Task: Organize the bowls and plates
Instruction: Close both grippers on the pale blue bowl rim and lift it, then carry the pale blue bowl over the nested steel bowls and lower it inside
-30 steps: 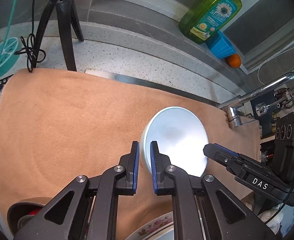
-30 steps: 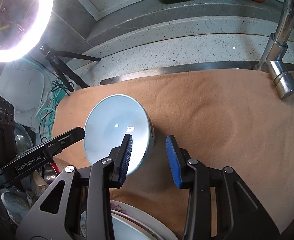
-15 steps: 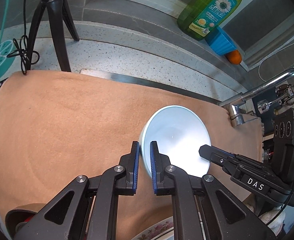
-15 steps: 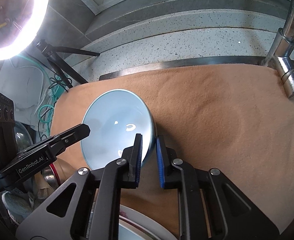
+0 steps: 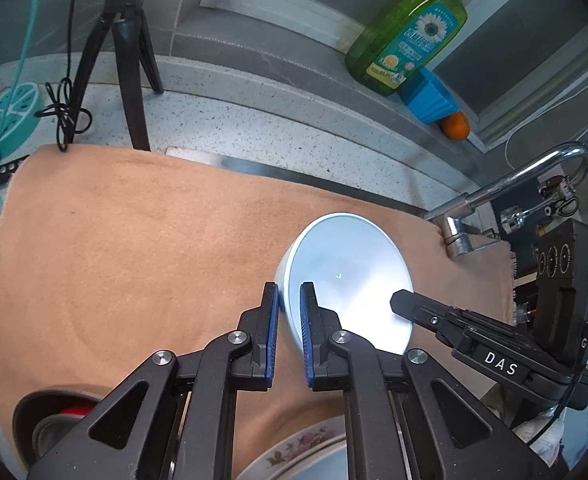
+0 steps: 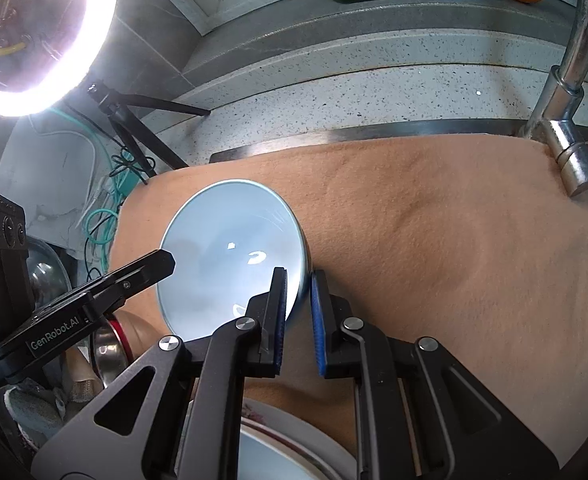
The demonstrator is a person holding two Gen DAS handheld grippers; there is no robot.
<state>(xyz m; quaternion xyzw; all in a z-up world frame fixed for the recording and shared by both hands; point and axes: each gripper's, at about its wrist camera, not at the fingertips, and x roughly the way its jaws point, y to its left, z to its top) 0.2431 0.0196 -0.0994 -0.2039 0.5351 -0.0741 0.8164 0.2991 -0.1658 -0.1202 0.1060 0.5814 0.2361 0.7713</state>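
Observation:
A pale blue bowl (image 5: 345, 276) is held tilted above the tan cloth (image 5: 134, 248). My left gripper (image 5: 289, 336) is shut on the bowl's left rim. My right gripper (image 6: 297, 316) is shut on the bowl's right rim; the bowl (image 6: 230, 256) fills the middle of the right wrist view. Each gripper shows in the other's view, the right one (image 5: 473, 336) and the left one (image 6: 94, 296). A flowered plate (image 5: 294, 452) lies under the grippers at the bottom edge, also in the right wrist view (image 6: 294, 448).
A chrome tap (image 5: 505, 196) stands at the cloth's right end. A green soap bottle (image 5: 409, 32), a blue cup (image 5: 425, 100) and an orange (image 5: 455, 126) sit on the back ledge. A black tripod (image 5: 130, 68) and cables stand left. A ring light (image 6: 42, 32) glares. Metal bowls (image 6: 110, 348) sit at left.
My right gripper closed from open onto the bowl's right rim. The bowl has risen slightly and tilted between the two grippers. My left gripper kept its hold.

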